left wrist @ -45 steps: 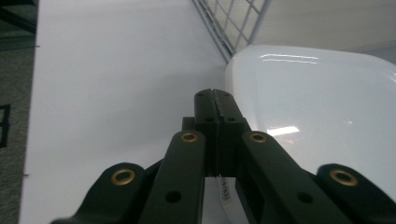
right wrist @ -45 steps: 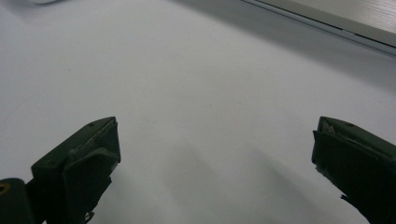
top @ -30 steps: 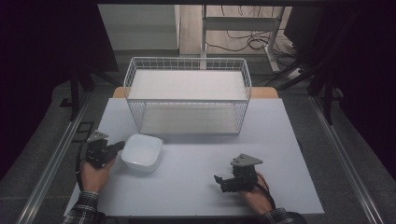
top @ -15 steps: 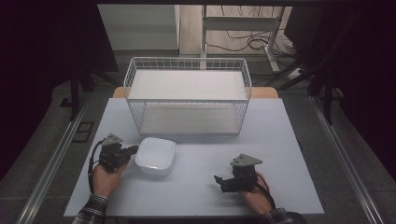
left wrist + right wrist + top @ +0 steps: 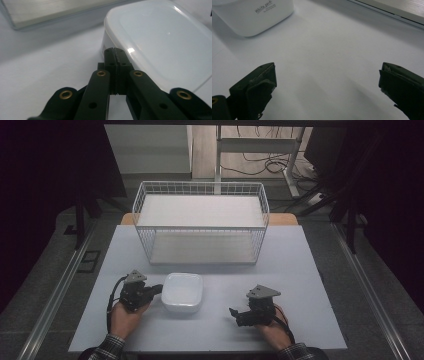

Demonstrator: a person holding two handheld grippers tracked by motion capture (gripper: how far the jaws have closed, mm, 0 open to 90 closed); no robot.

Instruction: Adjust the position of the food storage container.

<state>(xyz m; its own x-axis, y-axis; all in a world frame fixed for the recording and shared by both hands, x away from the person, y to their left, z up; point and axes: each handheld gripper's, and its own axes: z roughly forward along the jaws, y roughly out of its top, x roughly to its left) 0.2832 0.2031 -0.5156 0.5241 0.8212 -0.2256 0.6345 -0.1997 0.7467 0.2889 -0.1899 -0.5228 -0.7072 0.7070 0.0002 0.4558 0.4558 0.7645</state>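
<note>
Squarish white lidded container point(image 5: 182, 292), lid up, flat on table point(image 5: 300, 270).

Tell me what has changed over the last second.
The left gripper, jaws shut with nothing between them, has pushed the white lidded box rightward across the table, toward its middle. The right gripper, jaws open, and the wire basket stayed put.

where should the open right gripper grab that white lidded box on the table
Probably the white box by its lid rim on the side facing the right gripper, coming in level. The box sits flat and looks too wide to span, and the left gripper, shut, is already at the opposite side.
</note>
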